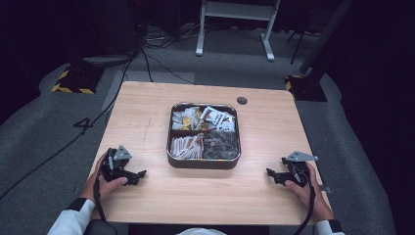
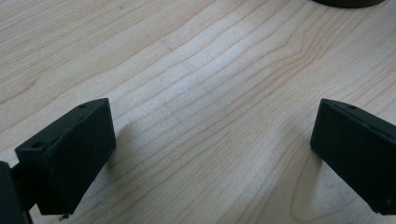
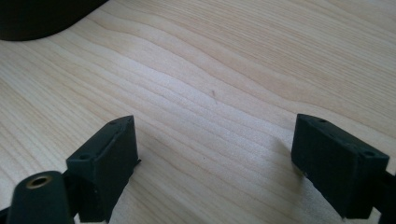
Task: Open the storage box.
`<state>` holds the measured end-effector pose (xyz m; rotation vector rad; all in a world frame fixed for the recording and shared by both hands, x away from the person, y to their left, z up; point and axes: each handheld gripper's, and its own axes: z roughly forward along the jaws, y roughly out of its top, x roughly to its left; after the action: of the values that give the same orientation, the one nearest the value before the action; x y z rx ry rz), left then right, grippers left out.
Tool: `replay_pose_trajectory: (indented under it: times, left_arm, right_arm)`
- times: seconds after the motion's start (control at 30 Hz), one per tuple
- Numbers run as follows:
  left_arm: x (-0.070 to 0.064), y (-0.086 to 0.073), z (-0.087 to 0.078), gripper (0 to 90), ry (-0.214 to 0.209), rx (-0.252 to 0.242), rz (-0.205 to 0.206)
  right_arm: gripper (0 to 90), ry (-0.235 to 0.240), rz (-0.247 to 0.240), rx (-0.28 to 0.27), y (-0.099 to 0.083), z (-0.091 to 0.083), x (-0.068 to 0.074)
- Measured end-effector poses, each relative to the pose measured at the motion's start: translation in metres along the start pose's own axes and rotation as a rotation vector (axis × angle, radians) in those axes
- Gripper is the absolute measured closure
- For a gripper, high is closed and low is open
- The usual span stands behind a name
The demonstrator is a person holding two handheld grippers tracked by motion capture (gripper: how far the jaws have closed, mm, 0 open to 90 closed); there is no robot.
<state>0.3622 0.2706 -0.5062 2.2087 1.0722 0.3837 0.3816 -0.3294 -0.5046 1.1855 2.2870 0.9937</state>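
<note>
A dark metal tray [image 1: 203,162] with several compartments sits in the middle of the wooden table [image 1: 147,117]; it holds small packets, sachets and dark pieces. My left gripper [image 1: 137,176] rests on the table near the front left, held by a hand, and stands open. In the left gripper view its jaws [image 2: 212,154] are wide apart over bare wood, with the tray's edge [image 2: 348,3] at the top. My right gripper [image 1: 272,175] lies at the front right, also open, its jaws [image 3: 215,163] spread over bare wood, the tray's dark corner [image 3: 37,18] at top left.
A small dark round disc [image 1: 242,100] lies near the table's far edge. Beyond the table are grey carpet, cables [image 1: 147,54] and a white stand's feet [image 1: 235,29]. Bare wood lies between the tray and both grippers.
</note>
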Motion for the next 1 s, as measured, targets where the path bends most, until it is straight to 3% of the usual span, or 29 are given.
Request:
replay_pose_trajectory:
  times: [0.4,0.67,1.0]
  left_arm:
    - [0.000,0.000,0.000,0.3,0.002,-0.001,0.002]
    - [0.000,-0.001,0.000,0.4,0.004,-0.002,0.003]
    - [0.000,-0.001,0.000,0.4,0.004,-0.002,0.001]
  right_arm:
    - [17.1,0.023,-0.026,0.023,0.005,-0.002,-0.003]
    - [20.1,0.044,-0.055,-0.040,0.033,-0.015,0.002]
    - [20.7,0.077,-0.098,-0.095,0.066,-0.020,0.010]
